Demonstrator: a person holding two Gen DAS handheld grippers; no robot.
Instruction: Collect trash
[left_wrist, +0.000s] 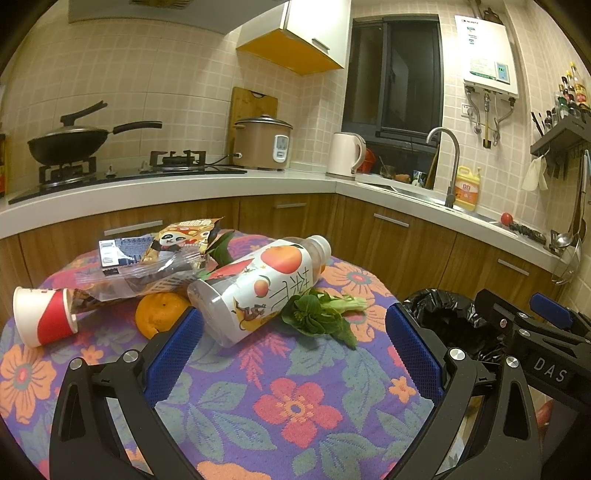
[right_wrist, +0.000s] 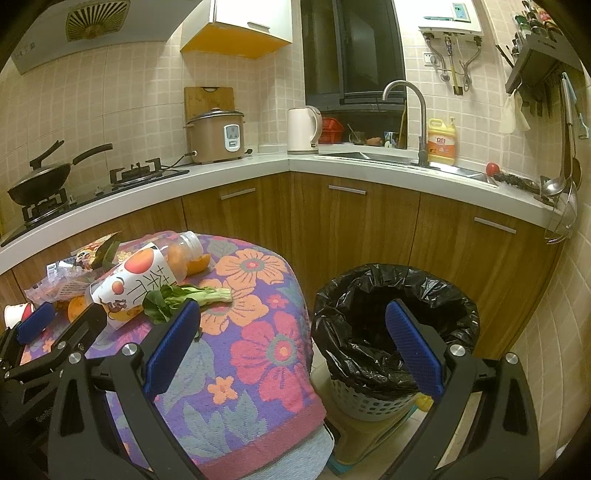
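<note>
Both tools gape wide and empty: my left tool (left_wrist: 293, 345) over the floral surface (left_wrist: 258, 398), my right tool (right_wrist: 293, 345) before the bin (right_wrist: 395, 295). One bottle (left_wrist: 255, 288) lies flat mid-surface, cap pointing far-right, base near-left.

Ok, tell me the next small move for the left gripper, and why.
Probably ease the open left gripper forward around the lying bottle: it is the nearest trash, nothing is held, and the lined bin waits beside the table.

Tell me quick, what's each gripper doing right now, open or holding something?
Left gripper: open, holding nothing, above the floral tablecloth.
Right gripper: open, holding nothing.
</note>
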